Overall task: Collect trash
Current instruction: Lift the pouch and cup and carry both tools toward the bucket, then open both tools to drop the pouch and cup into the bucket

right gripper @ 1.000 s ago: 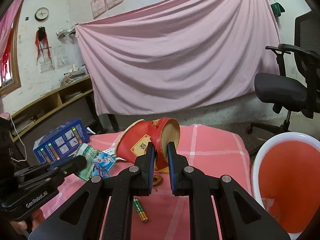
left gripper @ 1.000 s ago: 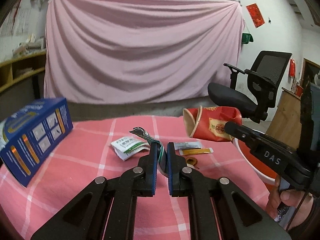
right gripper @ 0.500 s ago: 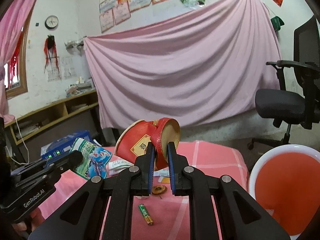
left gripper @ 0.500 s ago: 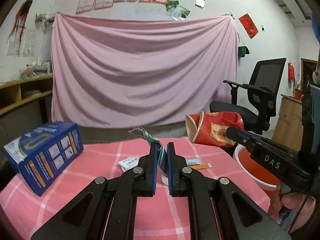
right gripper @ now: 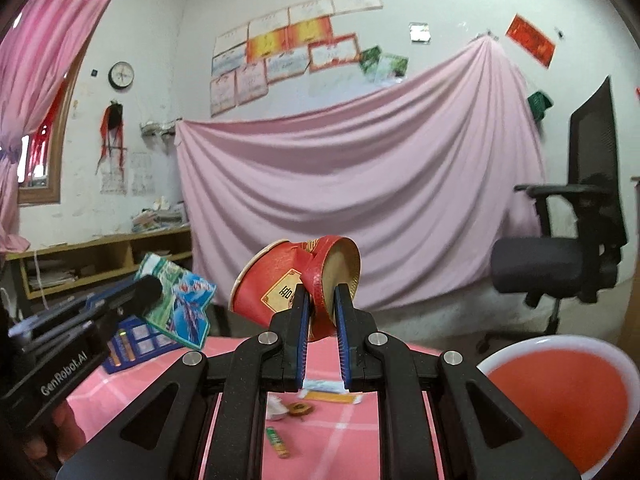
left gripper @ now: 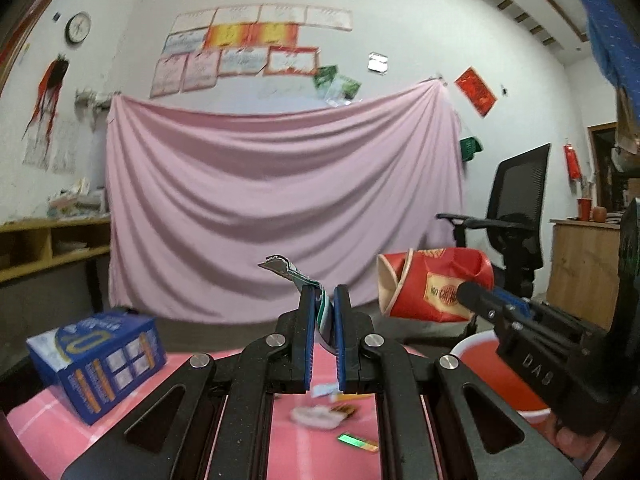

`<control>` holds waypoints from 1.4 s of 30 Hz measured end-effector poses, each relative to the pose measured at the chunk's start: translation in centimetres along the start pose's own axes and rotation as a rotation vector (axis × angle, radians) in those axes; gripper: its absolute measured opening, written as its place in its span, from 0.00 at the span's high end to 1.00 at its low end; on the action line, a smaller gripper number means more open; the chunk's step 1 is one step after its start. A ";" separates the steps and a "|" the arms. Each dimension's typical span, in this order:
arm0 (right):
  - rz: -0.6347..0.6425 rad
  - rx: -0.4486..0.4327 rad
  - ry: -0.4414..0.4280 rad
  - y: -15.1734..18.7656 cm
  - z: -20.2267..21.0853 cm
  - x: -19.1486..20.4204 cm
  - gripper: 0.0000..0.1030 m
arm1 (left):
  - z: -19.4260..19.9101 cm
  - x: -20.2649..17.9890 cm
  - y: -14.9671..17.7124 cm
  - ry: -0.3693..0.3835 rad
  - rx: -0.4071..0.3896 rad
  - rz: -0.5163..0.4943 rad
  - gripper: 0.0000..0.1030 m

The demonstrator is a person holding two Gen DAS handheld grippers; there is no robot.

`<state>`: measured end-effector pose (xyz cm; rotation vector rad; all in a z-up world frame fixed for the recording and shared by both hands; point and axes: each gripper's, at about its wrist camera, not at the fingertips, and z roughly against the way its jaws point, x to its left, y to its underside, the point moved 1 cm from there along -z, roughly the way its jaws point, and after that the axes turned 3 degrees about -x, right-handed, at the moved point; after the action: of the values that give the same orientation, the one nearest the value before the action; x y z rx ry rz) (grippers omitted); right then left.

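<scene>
Both have risen; left hand-held gripper (left gripper: 323, 312) pinches wrapper (left gripper: 298, 280); right hand-held gripper (right gripper: 320, 312) pinches cup (right gripper: 280, 284).

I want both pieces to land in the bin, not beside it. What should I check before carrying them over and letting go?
1. Right gripper shut on the crushed red paper cup, cup lifted off the table: ok.
2. Left gripper shut on the green-and-blue snack wrapper, wrapper off the table: ok.
3. Red bin mouth open, room inside: ok.
4. Cup over the bin: not ok, it hangs over the pink checked tablecloth, left of the bin in the right wrist view.
5. Wrapper over the bin: not ok, it is farther left than the cup.
6. Table finished: not ok; a green battery, sachets and a blue box remain.
</scene>
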<state>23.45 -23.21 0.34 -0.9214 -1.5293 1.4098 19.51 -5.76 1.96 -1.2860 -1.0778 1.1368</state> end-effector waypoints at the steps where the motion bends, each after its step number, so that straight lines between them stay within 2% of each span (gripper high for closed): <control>1: -0.001 -0.013 0.020 -0.2 0.3 -0.6 0.89 | -0.1 -0.8 -0.3 0.016 -0.006 -0.005 0.94; 6: 0.002 -0.062 0.140 -1.2 1.8 -3.8 0.89 | -1.3 -4.8 -1.8 0.101 -0.042 -0.044 0.94; 12: 0.017 -0.085 0.294 -1.4 3.8 -8.3 0.89 | -4.3 -10.4 -3.1 0.254 -0.041 -0.068 0.93; 15: -0.003 -0.053 0.374 -0.9 4.1 -11.0 0.89 | -5.8 -13.1 -3.0 0.321 -0.008 -0.062 0.93; 20: -0.070 0.017 0.474 0.2 4.2 -14.4 0.89 | -8.6 -16.3 -1.8 0.377 0.100 0.008 0.93; 25: -0.101 0.073 0.517 1.2 4.3 -16.0 0.89 | -11.0 -17.8 -0.5 0.396 0.227 0.030 0.93; 31: -0.161 0.134 0.522 2.0 4.4 -16.7 0.89 | -12.9 -18.1 0.3 0.395 0.352 0.065 0.93; 35: -0.170 0.151 0.527 2.0 4.4 -16.8 0.89 | -13.5 -18.0 0.7 0.403 0.411 0.086 0.93; 37: -0.172 0.166 0.529 2.1 4.1 -16.9 0.89 | -14.1 -18.0 1.1 0.443 0.453 0.105 0.91; 42: -0.238 0.239 0.525 2.7 3.4 -17.7 0.89 | -15.5 -17.1 1.7 0.461 0.528 0.172 0.88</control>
<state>26.93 -40.58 -4.17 -0.8448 -1.0134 1.0447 32.48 -24.90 0.70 -1.1436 -0.3007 1.0816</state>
